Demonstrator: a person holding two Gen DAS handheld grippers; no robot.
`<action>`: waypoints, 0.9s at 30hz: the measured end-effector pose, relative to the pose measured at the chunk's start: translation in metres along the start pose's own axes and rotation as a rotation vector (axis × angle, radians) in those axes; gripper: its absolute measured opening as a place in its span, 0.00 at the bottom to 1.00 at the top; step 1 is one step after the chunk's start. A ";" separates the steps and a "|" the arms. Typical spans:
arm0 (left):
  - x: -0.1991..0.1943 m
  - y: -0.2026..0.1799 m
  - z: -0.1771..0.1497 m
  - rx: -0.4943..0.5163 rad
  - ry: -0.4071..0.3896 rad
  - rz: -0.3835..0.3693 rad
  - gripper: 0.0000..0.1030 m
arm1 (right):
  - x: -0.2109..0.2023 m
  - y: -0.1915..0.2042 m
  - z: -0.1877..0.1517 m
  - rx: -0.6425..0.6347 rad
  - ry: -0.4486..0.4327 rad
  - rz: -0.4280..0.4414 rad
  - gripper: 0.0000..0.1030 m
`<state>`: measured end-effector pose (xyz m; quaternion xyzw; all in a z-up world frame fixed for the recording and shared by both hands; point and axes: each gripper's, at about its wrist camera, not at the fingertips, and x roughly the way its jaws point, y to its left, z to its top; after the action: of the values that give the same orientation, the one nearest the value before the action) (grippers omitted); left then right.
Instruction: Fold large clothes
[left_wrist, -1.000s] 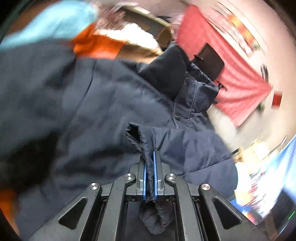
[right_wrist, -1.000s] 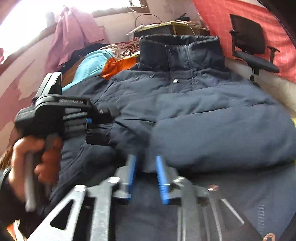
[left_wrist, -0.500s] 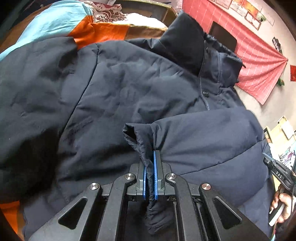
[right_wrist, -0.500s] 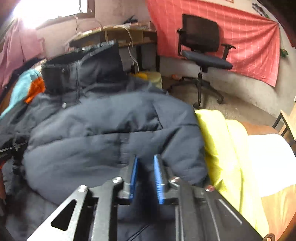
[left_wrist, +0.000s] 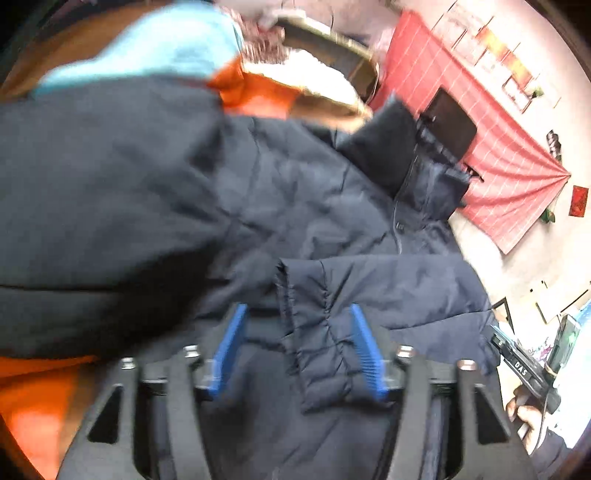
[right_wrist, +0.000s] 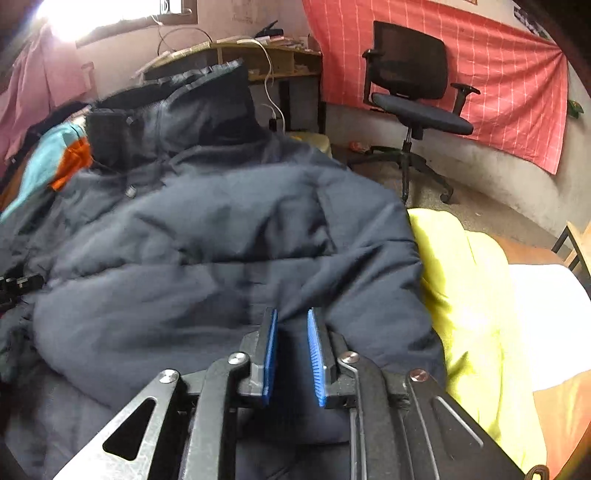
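left wrist: left gripper (left_wrist: 295, 347) jaws just opened, cuff (left_wrist: 325, 343) loose between them, sleeve laid across navy jacket (left_wrist: 258, 206) | right wrist: right gripper (right_wrist: 291, 354) jaws just opened slightly, gripping nothing; jacket on bed, collar (right_wrist: 173, 107) far, long axis running away; 1 sleeve folded, body fold left

**What I can't make out**

My left view is smeared with motion blur; the jacket (left_wrist: 258, 206) runs off its left and bottom edges. The cuff (left_wrist: 325, 354) end hides behind the gripper frame. In my right view, the jacket's hem is cut off below.
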<state>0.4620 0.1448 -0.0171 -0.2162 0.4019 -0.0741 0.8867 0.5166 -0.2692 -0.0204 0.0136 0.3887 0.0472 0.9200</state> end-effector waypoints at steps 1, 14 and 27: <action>-0.016 0.005 -0.002 0.005 -0.022 0.005 0.60 | -0.007 0.009 0.002 -0.002 -0.022 0.010 0.26; -0.155 0.115 -0.027 -0.238 -0.153 0.177 0.67 | -0.038 0.217 0.013 -0.300 -0.147 0.335 0.64; -0.219 0.210 -0.025 -0.510 -0.285 0.298 0.67 | 0.044 0.313 0.014 -0.392 -0.086 0.276 0.68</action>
<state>0.2891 0.3917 0.0245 -0.3786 0.3063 0.1904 0.8524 0.5334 0.0469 -0.0222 -0.1102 0.3272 0.2462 0.9057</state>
